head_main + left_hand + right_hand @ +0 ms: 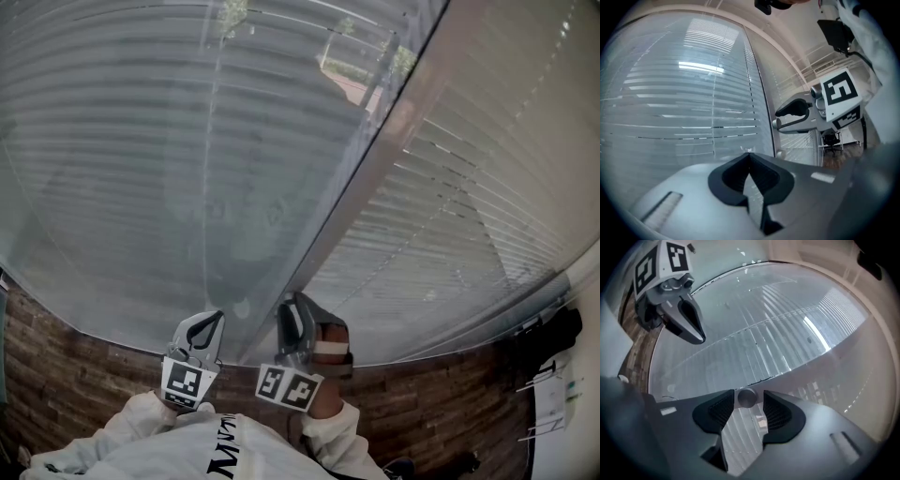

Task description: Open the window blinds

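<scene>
Closed white slatted blinds (pixel 141 141) sit behind the glass, with a second panel (pixel 469 206) to the right of a slanting window frame (pixel 375 159). At the foot of that frame, my right gripper (pixel 292 302) stands open. In the right gripper view a small round grey knob (pixel 746 397) on the frame lies between the right gripper's (pixel 748 400) tips, and the pads do not press on it. My left gripper (pixel 214 319) points at the left pane just beside it, and the left gripper (pixel 749 155) is shut and holds nothing. Each gripper view shows the other: the right gripper (pixel 790 112) and the left gripper (pixel 686 319).
A dark brick-pattern wall (pixel 75 366) runs below the window sill. White equipment (pixel 553 403) stands at the far right. An office chair (pixel 830 140) stands behind on a wooden floor. White sleeves (pixel 141 441) fill the bottom of the head view.
</scene>
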`<state>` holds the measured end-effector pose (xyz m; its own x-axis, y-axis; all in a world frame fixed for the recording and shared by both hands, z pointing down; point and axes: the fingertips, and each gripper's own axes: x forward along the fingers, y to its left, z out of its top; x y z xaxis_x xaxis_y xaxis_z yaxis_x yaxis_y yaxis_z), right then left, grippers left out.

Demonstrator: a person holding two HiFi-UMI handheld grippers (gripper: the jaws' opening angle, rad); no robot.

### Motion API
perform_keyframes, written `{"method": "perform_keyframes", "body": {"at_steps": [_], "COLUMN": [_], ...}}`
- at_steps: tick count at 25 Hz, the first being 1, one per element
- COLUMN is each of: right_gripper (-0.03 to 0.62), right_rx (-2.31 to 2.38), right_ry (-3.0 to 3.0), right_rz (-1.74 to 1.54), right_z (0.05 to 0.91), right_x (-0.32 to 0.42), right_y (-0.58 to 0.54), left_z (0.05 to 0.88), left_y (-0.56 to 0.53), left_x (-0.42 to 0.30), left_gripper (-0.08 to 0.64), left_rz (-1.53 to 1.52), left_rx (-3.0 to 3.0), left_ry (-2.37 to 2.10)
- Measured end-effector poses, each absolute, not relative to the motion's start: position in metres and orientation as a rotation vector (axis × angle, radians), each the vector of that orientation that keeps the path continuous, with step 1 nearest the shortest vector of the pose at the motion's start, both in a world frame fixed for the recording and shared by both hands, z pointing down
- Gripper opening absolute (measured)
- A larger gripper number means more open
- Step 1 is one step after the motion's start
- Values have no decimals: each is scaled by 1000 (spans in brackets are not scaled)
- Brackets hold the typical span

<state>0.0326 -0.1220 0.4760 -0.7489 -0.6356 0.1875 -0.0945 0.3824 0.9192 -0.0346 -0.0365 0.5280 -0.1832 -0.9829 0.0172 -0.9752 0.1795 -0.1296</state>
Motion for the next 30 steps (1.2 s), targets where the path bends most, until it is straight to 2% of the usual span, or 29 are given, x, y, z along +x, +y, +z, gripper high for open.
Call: {"method": "perform_keyframes", "body": {"at_steps": [6, 10, 26, 30], "right_gripper": [155, 129, 128, 127], "right_rx": [624, 685, 799, 796], "right_ry": [-2054, -2167, -2799, -2906], "right_rz": [-1402, -1269, 7, 564], "right_z": [478, 477, 470, 470], "right_x": [30, 29, 34, 39], "right_y": [-127, -126, -133, -139], "left_z": [528, 529, 531, 532], "left_y": [-37, -38, -39, -40], "left_x": [-34, -34, -32, -32], "left_gripper": [0, 0, 0, 0], "left_rz": [-165, -178, -193, -196], "left_rx": [-1962, -1964, -1976, -1977], "left_ry": [2359, 2358, 2356, 2356]}}
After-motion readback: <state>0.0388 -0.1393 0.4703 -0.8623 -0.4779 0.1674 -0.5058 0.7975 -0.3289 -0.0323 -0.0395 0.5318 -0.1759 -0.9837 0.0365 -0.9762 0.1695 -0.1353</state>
